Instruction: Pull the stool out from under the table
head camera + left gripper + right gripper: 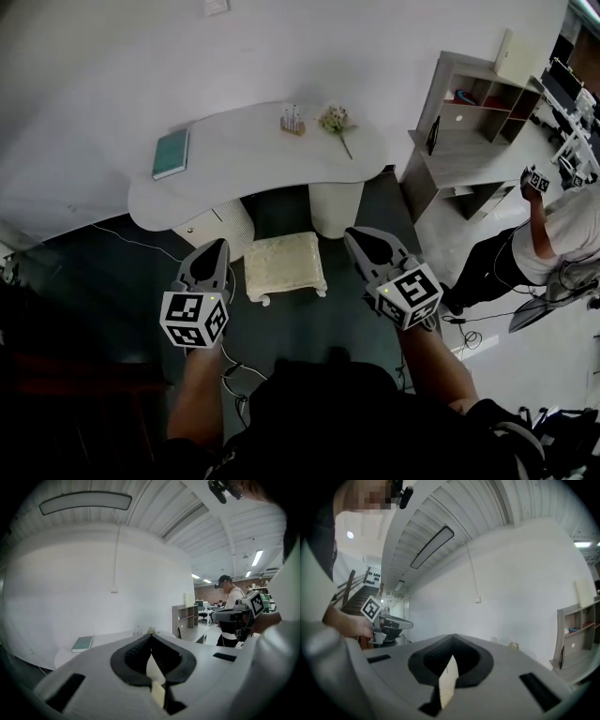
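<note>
I hold my left gripper [217, 247] and right gripper [356, 238], fingers pressed together on nothing, either side of the stool [285, 265], which stands crosswise just short of the bench [253, 150], neither gripper clearly nearer.

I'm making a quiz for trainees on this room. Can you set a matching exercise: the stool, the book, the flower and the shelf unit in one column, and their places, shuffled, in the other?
Things:
1. stool
2. book
3. flower
4. shelf unit

Places:
A. lying on the left end of the table
B. standing on the dark floor, in front of the table
C. standing apart, to the table's right
D. lying on the right part of the table top

Pairs: 1-B, 2-A, 3-D, 4-C
</note>
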{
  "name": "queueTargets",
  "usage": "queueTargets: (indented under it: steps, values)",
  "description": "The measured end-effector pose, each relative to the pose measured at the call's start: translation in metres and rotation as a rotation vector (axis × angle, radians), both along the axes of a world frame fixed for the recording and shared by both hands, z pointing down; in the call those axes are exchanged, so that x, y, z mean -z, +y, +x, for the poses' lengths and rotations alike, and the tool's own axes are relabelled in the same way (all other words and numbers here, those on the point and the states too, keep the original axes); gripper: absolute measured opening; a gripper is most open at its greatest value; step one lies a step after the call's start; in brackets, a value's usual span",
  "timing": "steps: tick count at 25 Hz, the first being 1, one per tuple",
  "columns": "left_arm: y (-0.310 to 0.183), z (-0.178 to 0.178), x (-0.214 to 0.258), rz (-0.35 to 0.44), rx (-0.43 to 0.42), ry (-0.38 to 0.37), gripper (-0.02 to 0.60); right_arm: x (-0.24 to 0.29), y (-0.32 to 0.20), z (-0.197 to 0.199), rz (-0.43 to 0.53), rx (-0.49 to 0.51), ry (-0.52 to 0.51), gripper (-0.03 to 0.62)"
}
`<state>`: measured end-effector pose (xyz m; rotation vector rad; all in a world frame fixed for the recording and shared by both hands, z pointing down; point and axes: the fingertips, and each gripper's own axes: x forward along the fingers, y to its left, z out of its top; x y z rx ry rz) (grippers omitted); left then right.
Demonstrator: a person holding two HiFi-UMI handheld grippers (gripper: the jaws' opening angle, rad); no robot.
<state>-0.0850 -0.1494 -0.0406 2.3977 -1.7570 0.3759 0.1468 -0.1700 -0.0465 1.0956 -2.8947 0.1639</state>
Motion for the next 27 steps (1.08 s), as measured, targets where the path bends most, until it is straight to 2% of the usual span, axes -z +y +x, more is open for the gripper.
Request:
queueTargets:
  steps: [3, 5, 10, 17, 27]
  values:
    - [0.005, -0.015, 0.001, 0.04, 0.075, 0.025, 0.009, 0.018, -0.002, -0.014, 0.027, 0.0, -0.014, 0.002]
    - [0.016, -0.022, -0.013, 0.03, 0.115, 0.044, 0.009, 0.017, 0.003, -0.022, 0.029, 0.006, 0.005, 0.002]
    - [0.031, -0.035, -0.042, -0.035, 0.115, 0.073, 0.009, 0.0, 0.01, -0.024, -0.028, -0.01, 0.033, 0.002]
    - [0.015, -0.068, -0.019, -0.001, 0.125, 0.067, 0.009, 0.014, 0.001, -0.041, 0.006, -0.019, 0.038, 0.002]
    - [0.0, -0.086, -0.01, 0.027, 0.16, 0.104, 0.009, 0.011, -0.001, -0.068, 0.008, -0.016, 0.046, 0.002]
